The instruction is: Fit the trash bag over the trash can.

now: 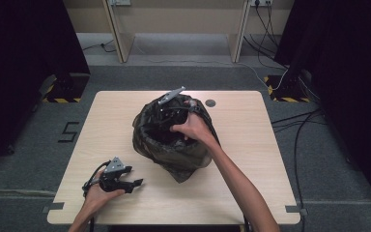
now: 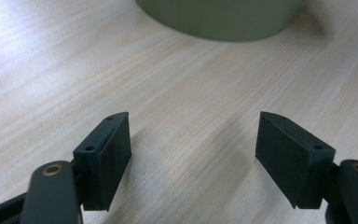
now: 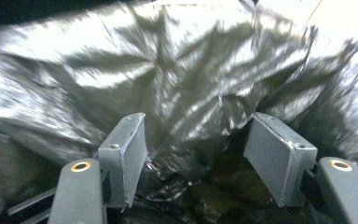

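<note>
Black pads (image 3: 123, 156) of the right gripper (image 3: 193, 158) stand apart down inside the mouth of the crinkly dark bin bag (image 1: 171, 140), plastic bunched between them but not pinched. That bag sits mid-table, slightly far. Over at the near left, the left gripper (image 2: 193, 158) hangs released above bare wooden table (image 2: 74, 70), nothing between its pads.

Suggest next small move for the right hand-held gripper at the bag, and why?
Probably close the right hand-held gripper on the crumpled fold of the black bin bag: its jaws stand open with the film bunched between them, not yet pinched. The left hand-held gripper is open over bare table.
</note>
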Available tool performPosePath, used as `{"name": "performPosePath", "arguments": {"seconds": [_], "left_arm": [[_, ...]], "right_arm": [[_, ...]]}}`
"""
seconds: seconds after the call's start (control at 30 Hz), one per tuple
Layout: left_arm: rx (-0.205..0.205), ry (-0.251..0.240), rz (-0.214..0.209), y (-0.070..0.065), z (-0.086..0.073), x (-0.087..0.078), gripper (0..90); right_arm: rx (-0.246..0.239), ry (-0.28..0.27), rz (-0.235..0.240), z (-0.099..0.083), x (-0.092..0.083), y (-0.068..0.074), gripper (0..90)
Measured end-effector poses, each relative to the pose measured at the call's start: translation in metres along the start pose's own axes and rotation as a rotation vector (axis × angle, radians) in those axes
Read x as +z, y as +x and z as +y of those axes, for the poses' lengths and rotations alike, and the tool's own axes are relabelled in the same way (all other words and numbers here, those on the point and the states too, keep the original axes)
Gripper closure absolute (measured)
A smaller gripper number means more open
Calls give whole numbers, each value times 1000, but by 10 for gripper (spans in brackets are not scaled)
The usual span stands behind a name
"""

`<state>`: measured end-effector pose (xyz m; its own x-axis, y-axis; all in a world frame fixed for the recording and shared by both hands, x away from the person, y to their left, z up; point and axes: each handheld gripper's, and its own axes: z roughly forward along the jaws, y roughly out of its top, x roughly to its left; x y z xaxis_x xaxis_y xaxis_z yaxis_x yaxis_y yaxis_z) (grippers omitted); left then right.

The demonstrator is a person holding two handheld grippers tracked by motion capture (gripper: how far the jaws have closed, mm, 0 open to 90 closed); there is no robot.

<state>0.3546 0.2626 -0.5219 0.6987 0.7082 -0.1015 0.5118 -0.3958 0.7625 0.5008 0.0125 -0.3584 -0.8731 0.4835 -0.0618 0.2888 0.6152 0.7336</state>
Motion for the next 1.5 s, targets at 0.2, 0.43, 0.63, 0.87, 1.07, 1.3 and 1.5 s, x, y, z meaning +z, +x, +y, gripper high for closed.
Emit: {"name": "performPosePath", "arguments": {"seconds": [0.2, 0.43, 0.63, 0.87, 1.07, 1.3, 1.5], "left_arm": [[32, 5, 11, -1, -1, 0, 244], [78, 24, 35, -6, 0, 2, 217], [89, 29, 24, -7, 0, 4, 167], [91, 32, 24, -7, 0, 4, 163], [93, 34, 23, -7, 0, 4, 161], [92, 30, 23, -7, 0, 4, 161], [93, 32, 22, -7, 0, 4, 161]], "right_arm": [[-4, -57, -5, 7, -15, 5, 373], [24, -161, -14, 16, -43, 6, 372], [59, -219, -41, 13, -73, 2, 371], [88, -245, -92, -1, -101, -12, 370], [97, -236, -156, -25, -117, -22, 368], [145, -270, -194, -71, -142, -30, 356], [193, -290, -220, -108, -156, -34, 346]]}}
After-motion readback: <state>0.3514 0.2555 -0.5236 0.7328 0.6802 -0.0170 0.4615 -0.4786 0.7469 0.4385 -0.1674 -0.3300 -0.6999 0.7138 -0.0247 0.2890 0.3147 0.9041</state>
